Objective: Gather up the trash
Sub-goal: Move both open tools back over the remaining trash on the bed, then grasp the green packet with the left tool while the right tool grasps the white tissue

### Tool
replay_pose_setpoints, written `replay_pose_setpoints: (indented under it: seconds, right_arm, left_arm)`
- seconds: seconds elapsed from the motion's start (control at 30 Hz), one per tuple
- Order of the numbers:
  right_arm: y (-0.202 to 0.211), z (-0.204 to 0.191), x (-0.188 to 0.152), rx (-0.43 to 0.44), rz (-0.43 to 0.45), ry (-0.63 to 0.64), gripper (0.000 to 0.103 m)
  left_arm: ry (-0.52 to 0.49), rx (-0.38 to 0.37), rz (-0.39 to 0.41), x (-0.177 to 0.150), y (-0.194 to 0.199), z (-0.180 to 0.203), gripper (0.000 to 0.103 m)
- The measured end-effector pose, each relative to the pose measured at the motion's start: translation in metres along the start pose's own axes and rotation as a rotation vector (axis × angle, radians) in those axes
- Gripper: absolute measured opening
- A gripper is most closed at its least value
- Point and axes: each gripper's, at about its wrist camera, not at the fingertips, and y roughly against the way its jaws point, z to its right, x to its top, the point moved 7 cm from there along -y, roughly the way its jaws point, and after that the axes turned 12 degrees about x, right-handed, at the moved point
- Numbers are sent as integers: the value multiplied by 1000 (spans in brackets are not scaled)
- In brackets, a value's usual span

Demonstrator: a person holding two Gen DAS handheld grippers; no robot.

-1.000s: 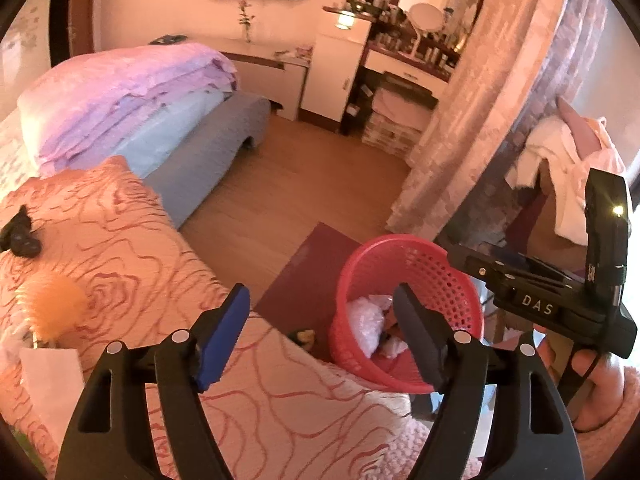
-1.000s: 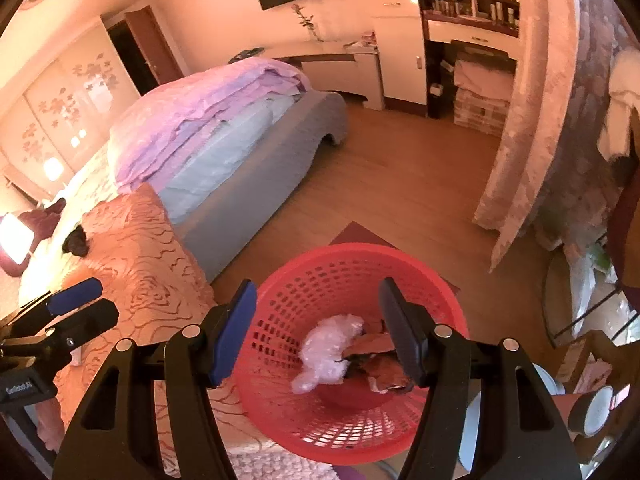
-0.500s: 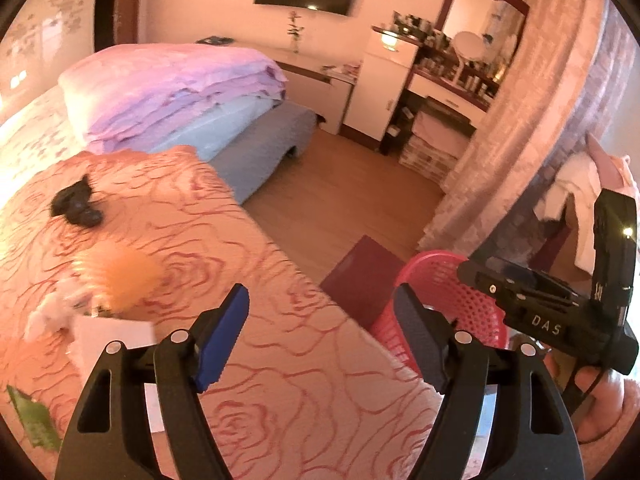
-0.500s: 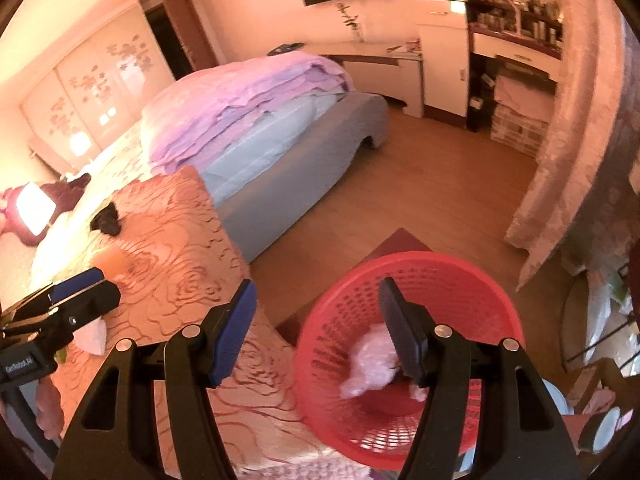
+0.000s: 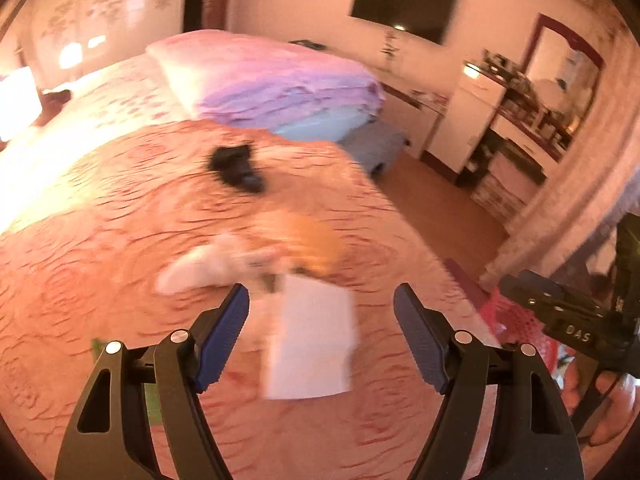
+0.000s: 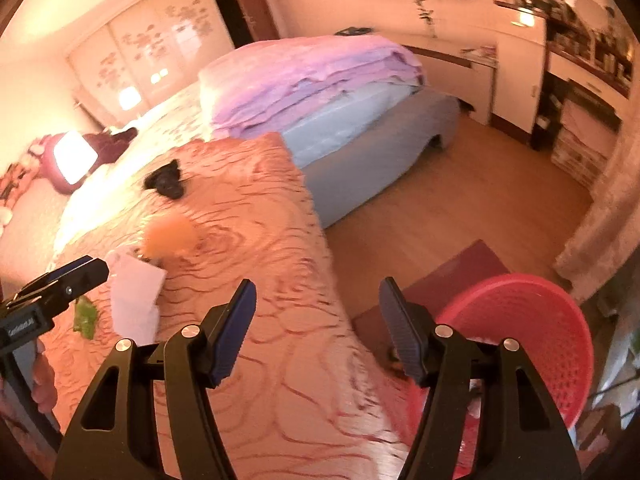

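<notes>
Right tool (image 6: pixel 316 320) gapes empty over bedspread (image 6: pixel 256 240), red basket (image 6: pixel 532 340) beside

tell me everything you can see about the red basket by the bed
The red basket is round, wide-mouthed plastic with walls of fine mesh holes. It stands upright on the floor beside the orange patterned bedspread, at the edge of a dark red mat. The right gripper's frame hides its near side and contents. In the left wrist view only a blurred sliver shows. Neither gripper touches it.
</notes>
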Motion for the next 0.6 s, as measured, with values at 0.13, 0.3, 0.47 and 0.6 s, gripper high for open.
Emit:
replay_pose_setpoints:
  seconds: [0.13,0.3,0.47,0.6]
  right_arm:
    - [-13,-24,0,35,-27,43,62]
    - [-24,-45,-2,69,-58,79,62]
    - [-34,-65,-4,94,-81,112,63]
    - [-43,-77,-8,109,-104,128,63]
  left_arm:
    - [62,64,-1,-3,1,-47,72]
    - [115,118,-29,-17,1,-91,73]
    - [148,131,-74,-41,-3,-114,74]
    - [159,127,-98,-56,-6,-119,74]
